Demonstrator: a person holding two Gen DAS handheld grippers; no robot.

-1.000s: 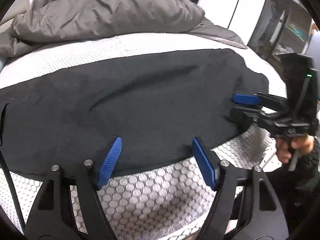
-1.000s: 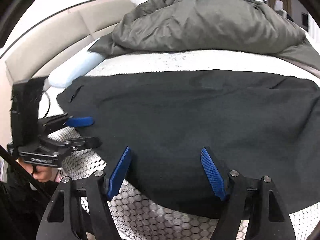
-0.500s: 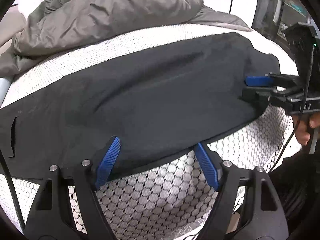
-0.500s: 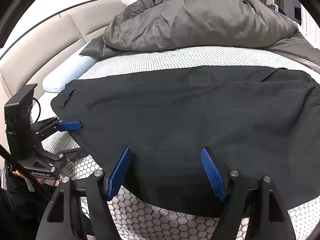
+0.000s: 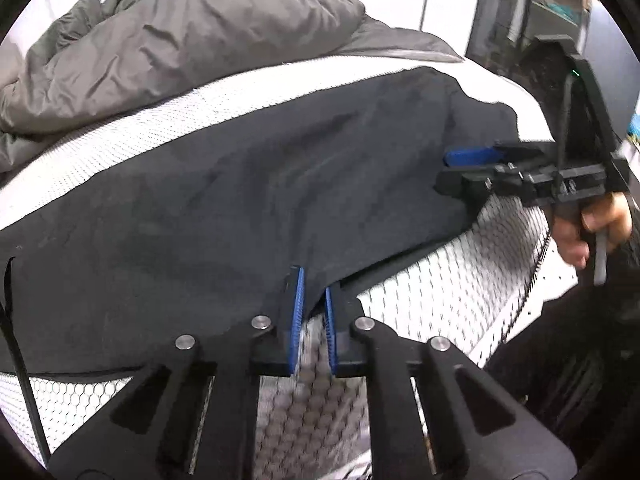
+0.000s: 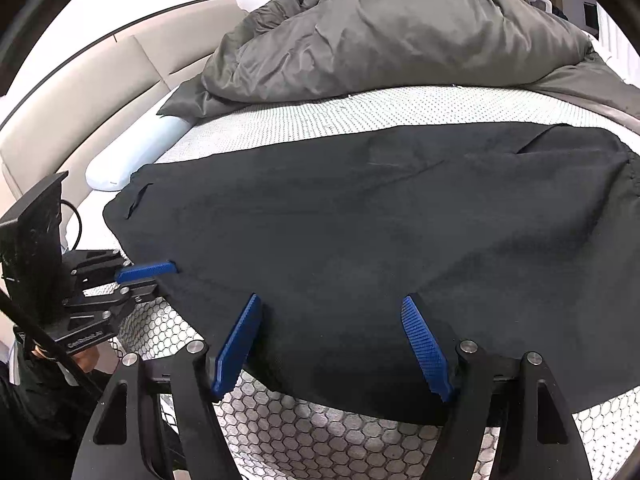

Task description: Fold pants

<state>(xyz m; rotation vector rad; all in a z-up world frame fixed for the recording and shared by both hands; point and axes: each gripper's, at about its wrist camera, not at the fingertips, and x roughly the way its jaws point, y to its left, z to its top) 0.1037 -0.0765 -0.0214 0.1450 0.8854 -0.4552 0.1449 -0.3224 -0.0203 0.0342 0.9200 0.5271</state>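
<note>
Black pants, one pair, lie flat across the bed, near its front edge, below one grey duvet. We see our left hand-held gripper just closed, pinching their near hem; our right hand-held gripper gapes wide over that hem, gripping nothing.

The bed has a white cover with a little six-sided pattern all over it. Black pants lie flat across the near part — their front edge hangs over the side. Behind them sits a big crumpled grey blanket. A pale blue pillow lies by the beige headboard — just beside the pants.
</note>
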